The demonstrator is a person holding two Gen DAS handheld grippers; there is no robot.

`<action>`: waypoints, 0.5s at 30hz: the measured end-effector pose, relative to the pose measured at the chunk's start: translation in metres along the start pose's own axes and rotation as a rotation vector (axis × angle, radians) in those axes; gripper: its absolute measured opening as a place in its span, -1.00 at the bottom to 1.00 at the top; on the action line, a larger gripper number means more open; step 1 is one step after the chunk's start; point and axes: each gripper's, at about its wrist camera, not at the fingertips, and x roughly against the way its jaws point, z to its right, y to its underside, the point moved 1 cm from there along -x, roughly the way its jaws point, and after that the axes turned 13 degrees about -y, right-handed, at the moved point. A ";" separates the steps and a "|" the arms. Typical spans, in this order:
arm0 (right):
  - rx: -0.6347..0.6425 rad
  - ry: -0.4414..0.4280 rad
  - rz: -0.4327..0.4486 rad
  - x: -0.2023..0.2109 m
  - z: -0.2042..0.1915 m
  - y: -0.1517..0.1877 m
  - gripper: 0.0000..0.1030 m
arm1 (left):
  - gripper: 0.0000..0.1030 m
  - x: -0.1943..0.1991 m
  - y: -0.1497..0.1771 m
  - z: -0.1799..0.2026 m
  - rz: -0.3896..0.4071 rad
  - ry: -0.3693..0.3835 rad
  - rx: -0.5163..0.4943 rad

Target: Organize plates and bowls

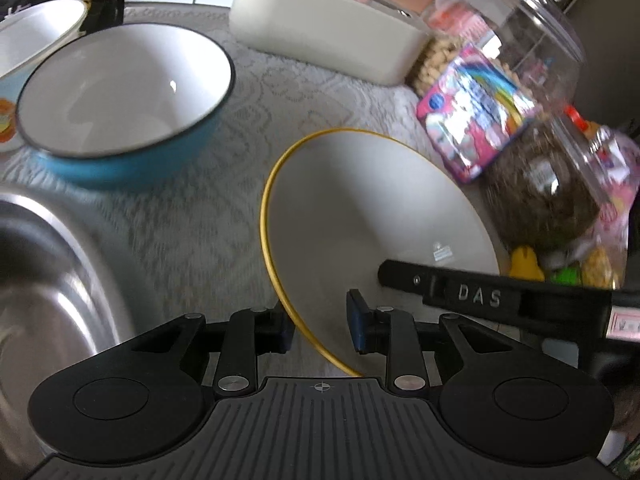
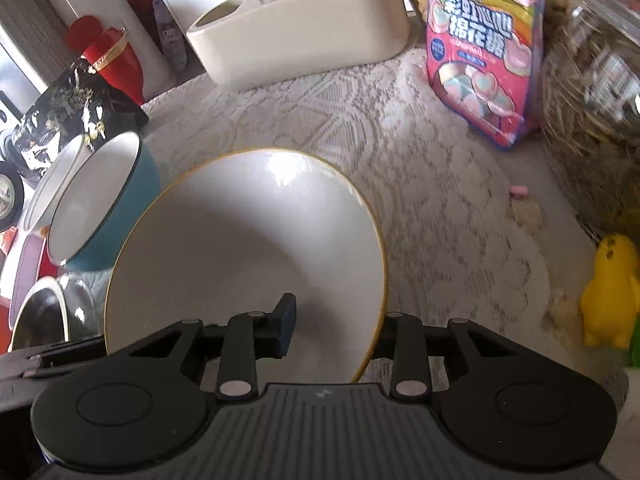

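Left gripper (image 1: 321, 322) and right gripper (image 2: 334, 326) each straddle opposite rims of the white, yellow-edged ceramic plate (image 2: 248, 240); whether either set of pads actually presses the rim cannot be told. The plate sits over the lace tablecloth (image 2: 420, 200). Beyond stands a blue enamel bowl (image 1: 120, 96).

white plate (image 2: 248, 240) – yellow rim, blue bowl (image 1: 132, 160)

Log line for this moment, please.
stage: two-handed grip | left gripper: straddling gold-rimmed white plate rim | right gripper: shut on opposite rim | blue bowl: untouched
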 end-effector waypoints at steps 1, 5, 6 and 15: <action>0.002 0.000 -0.005 0.003 -0.002 0.004 -0.38 | -0.43 0.003 0.004 0.001 0.003 -0.003 -0.005; 0.018 0.009 -0.027 0.011 -0.008 0.016 -0.37 | -0.43 0.015 0.021 0.003 0.013 0.002 0.001; 0.021 0.014 -0.036 0.012 -0.009 0.019 -0.36 | -0.43 0.018 0.024 0.001 0.012 0.004 0.001; 0.037 0.033 -0.054 0.020 -0.021 0.037 -0.32 | -0.43 0.029 0.044 -0.010 -0.002 0.043 0.006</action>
